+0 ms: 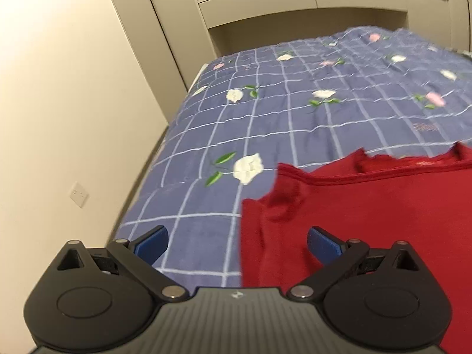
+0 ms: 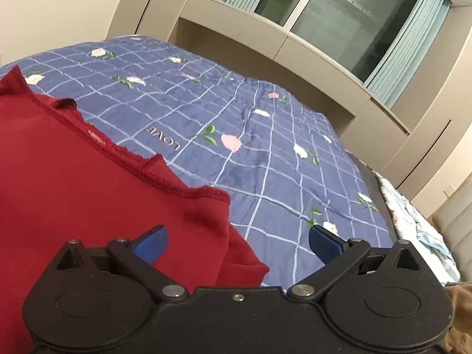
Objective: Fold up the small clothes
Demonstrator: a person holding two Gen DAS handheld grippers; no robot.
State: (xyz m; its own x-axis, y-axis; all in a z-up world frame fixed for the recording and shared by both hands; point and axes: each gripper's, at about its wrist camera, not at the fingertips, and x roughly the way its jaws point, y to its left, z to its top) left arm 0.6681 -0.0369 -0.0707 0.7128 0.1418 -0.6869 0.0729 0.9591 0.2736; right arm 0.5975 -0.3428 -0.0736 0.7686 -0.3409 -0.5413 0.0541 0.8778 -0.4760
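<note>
Left wrist view shows the red garment (image 1: 368,212) spread on the bed (image 1: 265,112), its left edge running between the left gripper (image 1: 237,243) fingers (image 1: 323,243), which stand wide apart and hold nothing. From the right wrist, the same cloth (image 2: 88,183) fills the space under the left finger, its hemmed corner lying ahead between the fingers of the right gripper (image 2: 237,243), also wide and empty. Both seem poised at opposite edges, likely to pinch and fold. Beyond the quilt stand beige cabinets (image 1: 265,3).
</note>
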